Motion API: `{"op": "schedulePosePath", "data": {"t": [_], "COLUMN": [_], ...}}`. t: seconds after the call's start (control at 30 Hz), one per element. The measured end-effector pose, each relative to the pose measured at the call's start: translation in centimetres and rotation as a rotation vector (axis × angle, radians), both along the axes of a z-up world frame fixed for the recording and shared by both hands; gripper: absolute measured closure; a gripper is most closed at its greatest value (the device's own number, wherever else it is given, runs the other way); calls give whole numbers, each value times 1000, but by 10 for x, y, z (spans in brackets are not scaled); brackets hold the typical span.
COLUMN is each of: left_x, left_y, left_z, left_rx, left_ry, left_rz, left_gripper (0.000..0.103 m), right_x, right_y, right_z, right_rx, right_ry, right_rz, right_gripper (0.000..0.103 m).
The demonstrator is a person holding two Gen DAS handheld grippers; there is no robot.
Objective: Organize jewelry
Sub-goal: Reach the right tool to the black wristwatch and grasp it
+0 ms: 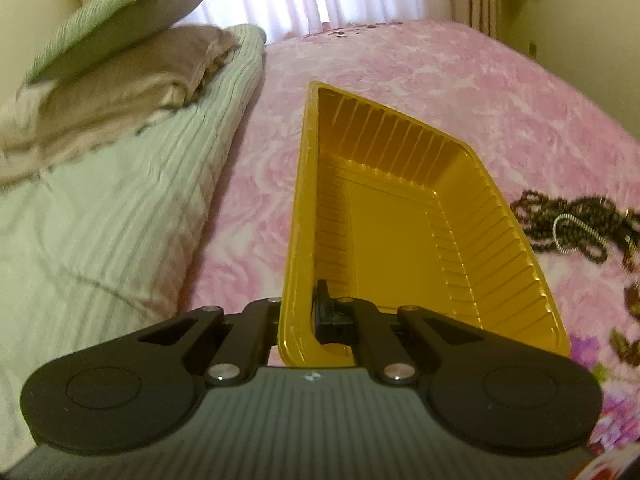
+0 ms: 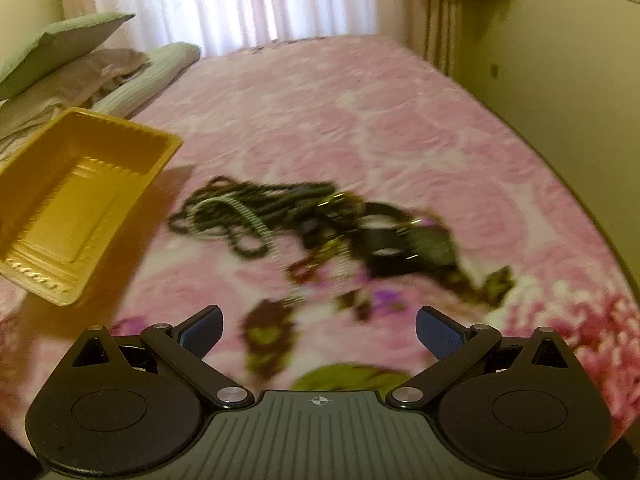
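The left gripper (image 1: 304,320) pinches the near rim of a yellow plastic tray (image 1: 400,220), one finger outside the wall and the other finger (image 1: 323,300) inside it, the two pressed tight on the thin plastic. The tray is tilted, its ribbed walls and bare floor stretching away from the fingers, and in the right wrist view it casts an orange shadow on the cover below. Nothing lies in it. To the right of the left fingers and farther ahead, a tangle of dark bead necklaces (image 1: 568,224) with a pale ring-like piece lies on the pink flowered bedspread (image 1: 400,64). To the left of those fingers a pale green ribbed quilt (image 1: 120,220) lies, with pillows (image 1: 120,40) piled beyond it. The right gripper (image 2: 318,332) hangs above the bedspread with its blue-padded fingers (image 2: 202,330) spread wide and nothing between them. Straight ahead of them, blurred, lies the jewelry pile (image 2: 312,228): dark bead strands, a light coiled band and black pieces I cannot make out clearly. The tray sits ahead and left of the right fingers, apart from the pile. White curtains (image 2: 240,0) hang at the far end of the bed.
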State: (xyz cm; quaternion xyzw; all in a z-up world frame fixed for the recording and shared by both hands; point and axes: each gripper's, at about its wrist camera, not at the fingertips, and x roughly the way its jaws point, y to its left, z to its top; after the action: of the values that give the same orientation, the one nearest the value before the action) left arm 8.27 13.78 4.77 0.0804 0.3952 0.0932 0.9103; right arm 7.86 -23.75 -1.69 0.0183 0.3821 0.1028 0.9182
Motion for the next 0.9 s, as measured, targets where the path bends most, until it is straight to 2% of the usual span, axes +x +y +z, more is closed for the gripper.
{"op": "schedulePosePath", "data": {"t": [0.13, 0.27, 0.37, 0.63, 0.77, 0.9], "left_x": [7, 12, 16, 18, 18, 17], "left_y": [-22, -35, -44, -55, -56, -54], "left_z": [4, 6, 9, 11, 11, 11], "left_rx": [121, 184, 220, 257, 252, 248], "left_ry": [41, 70, 81, 89, 87, 84], "left_rz": [-57, -83, -95, -103, -109, -113], "left_gripper": [101, 101, 101, 101, 101, 101], "right_x": [13, 31, 44, 76, 79, 75], "right_y": [-24, -42, -51, -61, -59, -54], "right_z": [0, -2, -6, -28, -30, -29], "right_rx": [-49, -89, -55, 75, 69, 32], "right_ry": [-43, -52, -46, 53, 40, 22], "right_rz": [4, 45, 64, 19, 3, 25], "right_gripper": [1, 1, 1, 1, 1, 19]}}
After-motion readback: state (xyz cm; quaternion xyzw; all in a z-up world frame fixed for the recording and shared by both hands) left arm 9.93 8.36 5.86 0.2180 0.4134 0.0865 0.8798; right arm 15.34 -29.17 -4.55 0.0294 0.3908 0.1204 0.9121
